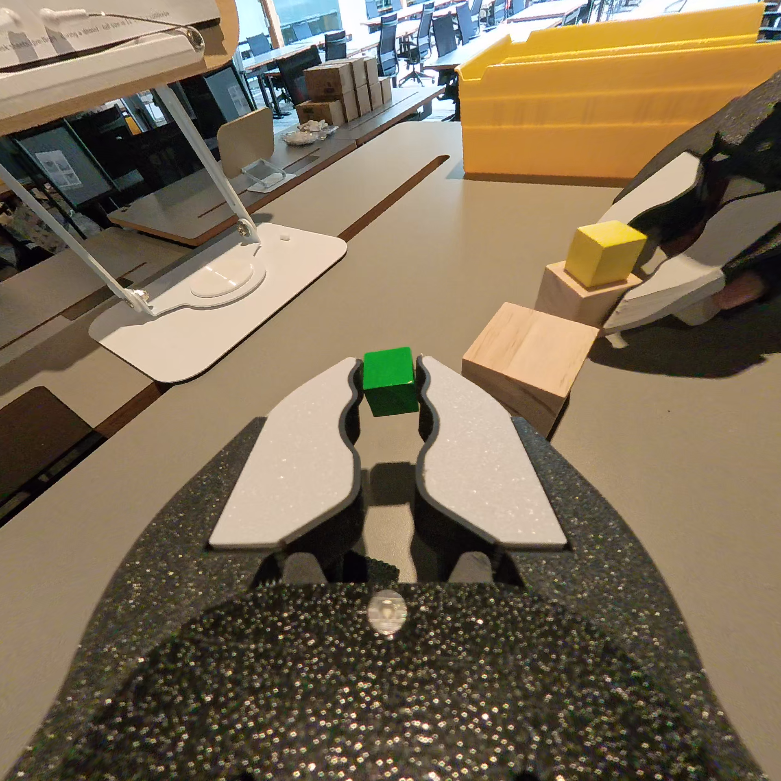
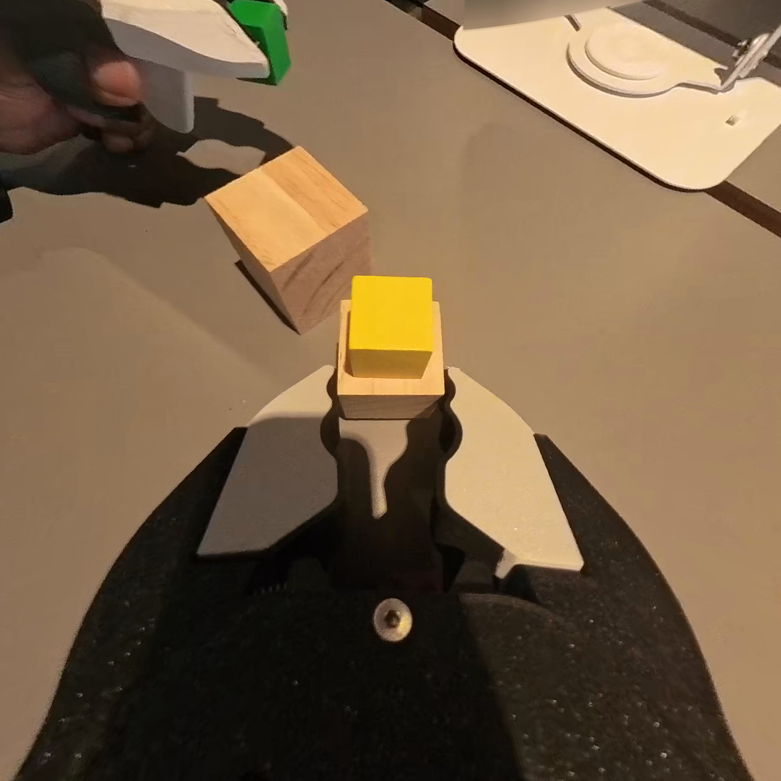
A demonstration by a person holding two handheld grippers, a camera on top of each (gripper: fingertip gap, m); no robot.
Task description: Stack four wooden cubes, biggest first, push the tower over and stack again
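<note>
My left gripper is shut on a small green cube and holds it above the grey table. My right gripper is shut on a medium plain wooden cube with a yellow cube sitting on top of it. The large plain wooden cube stands alone on the table, just left of that pair. In the left wrist view the large cube is to the right of my fingers, with the medium cube and yellow cube behind it. The green cube also shows at top left in the right wrist view.
A white stand base lies on the table to the left and also shows in the right wrist view. A big yellow bin stands at the far right of the table. A hand holds the left gripper. Spacing between my two grippers at the tips: around 15 cm.
</note>
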